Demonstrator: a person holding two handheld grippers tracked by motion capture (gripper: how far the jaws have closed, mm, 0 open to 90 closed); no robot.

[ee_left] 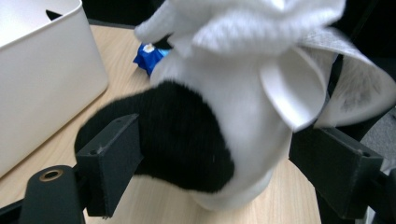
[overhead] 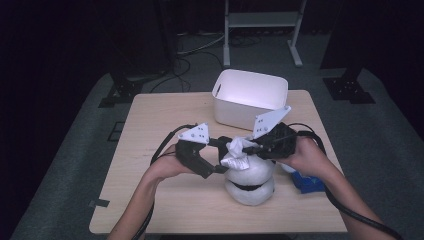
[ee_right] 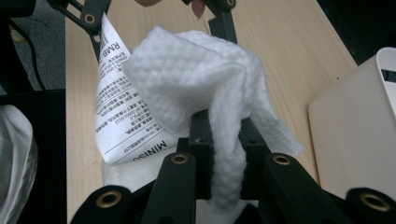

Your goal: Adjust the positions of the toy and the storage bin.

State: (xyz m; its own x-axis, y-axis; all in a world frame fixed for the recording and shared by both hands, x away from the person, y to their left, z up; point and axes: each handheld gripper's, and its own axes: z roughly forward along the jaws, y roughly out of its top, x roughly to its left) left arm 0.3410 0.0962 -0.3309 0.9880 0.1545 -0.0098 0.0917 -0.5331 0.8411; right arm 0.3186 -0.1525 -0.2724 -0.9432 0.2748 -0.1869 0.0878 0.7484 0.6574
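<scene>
Your right tongs (overhead: 252, 148) are clenched on a white textured cloth (ee_right: 201, 79), which bunches above the jaws and hangs down between them; a printed paper label (ee_right: 122, 107) hangs just beside it. The cloth sits at the top of a white-and-black plush toy (overhead: 249, 181) resting on the tabletop (overhead: 165, 115), near the middle, a little toward the near edge.

Your left tongs (overhead: 218, 156) come at the plush from its left. In the left gripper view the jaws stand wide on either side of the plush's black part (ee_left: 182, 135); the pads look close to it but not clearly pressing, so I read them as released.

The relation that matters: the cloth lies right of the left tongs and slightly above them, with the plush body directly between the jaws. The right hand is the nearer one to the cloth.

The white bin (overhead: 250, 97) stands at the far side of the tabletop, beyond the plush; as far as its inside shows, nothing lies in it. A blue crumpled item (overhead: 307, 182) lies right of the plush, under your right hand.
</scene>
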